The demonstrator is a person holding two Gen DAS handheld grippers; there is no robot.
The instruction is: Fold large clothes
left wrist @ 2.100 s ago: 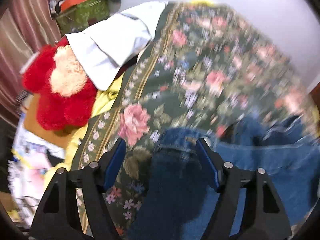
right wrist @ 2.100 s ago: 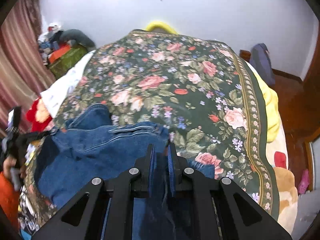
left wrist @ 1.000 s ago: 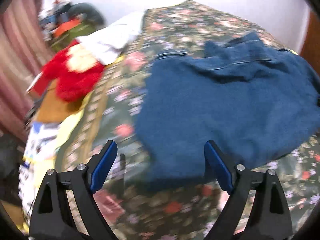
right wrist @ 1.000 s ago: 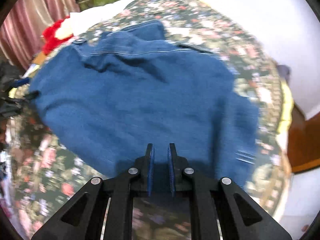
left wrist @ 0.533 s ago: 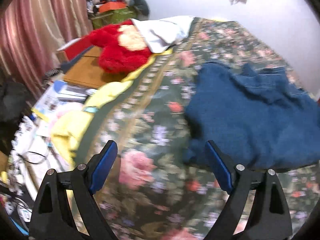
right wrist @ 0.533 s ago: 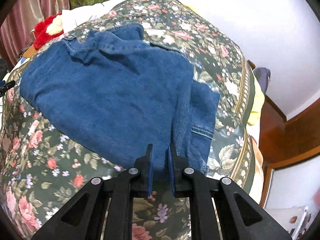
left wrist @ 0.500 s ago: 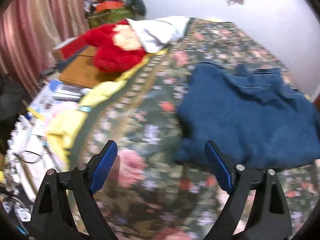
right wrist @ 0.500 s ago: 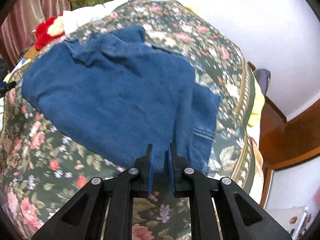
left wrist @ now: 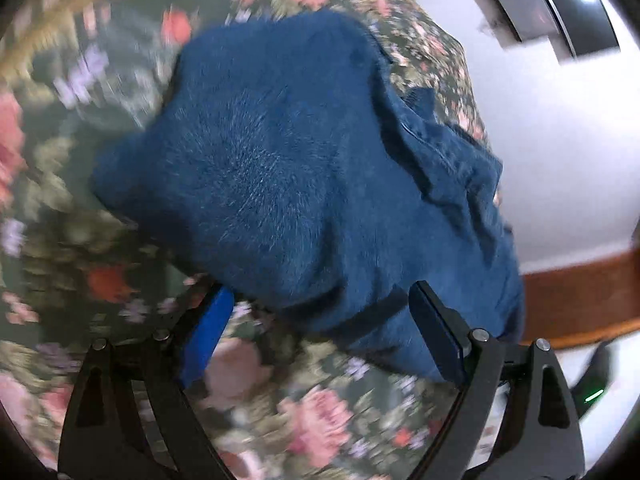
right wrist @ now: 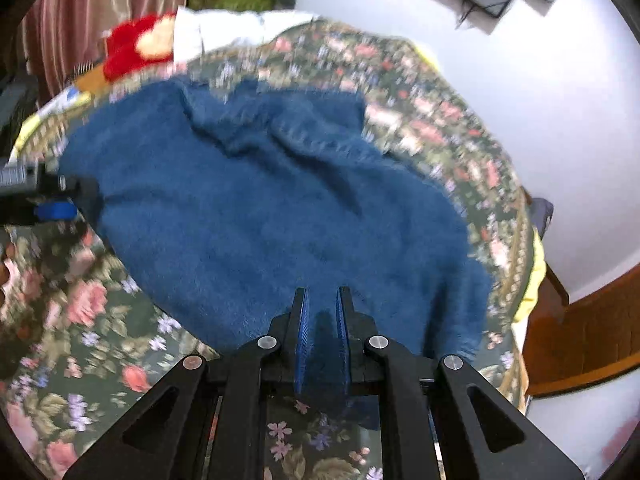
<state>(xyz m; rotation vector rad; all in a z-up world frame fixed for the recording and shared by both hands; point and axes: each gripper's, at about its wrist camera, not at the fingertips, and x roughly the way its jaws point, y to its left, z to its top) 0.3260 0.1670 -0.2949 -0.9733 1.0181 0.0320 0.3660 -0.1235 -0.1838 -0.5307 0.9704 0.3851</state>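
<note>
Red plush toy [right wrist: 138, 46]: right view only.

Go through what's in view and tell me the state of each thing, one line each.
Blue denim garment: spread out on the bedspread, rumpled, near edge pinched.
Right tongs: shut on the garment's near edge.
Left tongs: wide open at the garment's near edge, gripping nothing.
Floral bedspread: laid flat under the garment.
Red plush toy: lying beside the white pillow.

Bed under a dark floral bedspread [right wrist: 100, 320], blue jeans [right wrist: 260, 208] spread flat across it.
</note>
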